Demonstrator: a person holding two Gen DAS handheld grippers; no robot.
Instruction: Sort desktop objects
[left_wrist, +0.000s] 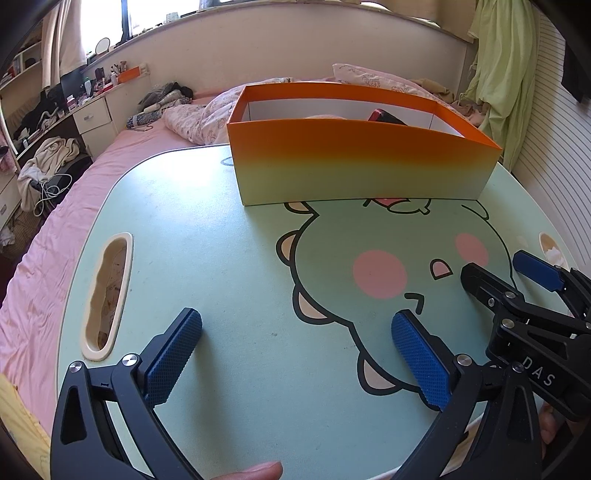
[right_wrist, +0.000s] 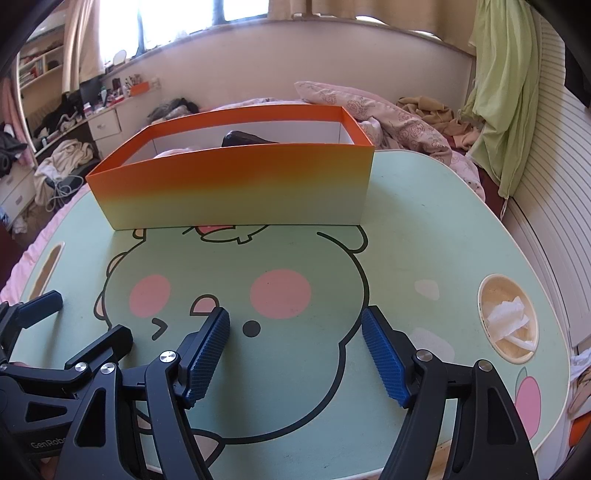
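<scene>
- Nearest the left wrist camera, the left claw hangs low over the tabletop with its 2 blue ribbed pads spread wide and nothing between them.
- Right claw sits just beside it, also spread wide and empty, over the printed cartoon face.
- Both views show no loose object on the bare mint surface; the only sortable items in sight lie inside the orange box at the far edge of the tabletop.
- Over the box's front wall, 2 things peek out: a dark item with a red edge toward the right, and a pale pink soft-looking mound toward the left. What either one is cannot be told from here.
- My judgement is that the sorting is largely done, or that the box itself is the next thing to move.
- Handling the box: it looks like thin, open-topped card, so probably light but easily flexed or dented. A pinch on 1 long wall would likely bow it; taking a short end wall near a corner, where the folds stiffen it, seems safer, ideally with 1 claw at each end.
- Its glossy skin may be a little slippery, though the ribbed pads should help.
- A crumpled white tissue lies in the round cup recess at the right; soft, nearly weightless, easy to pinch anywhere.
</scene>
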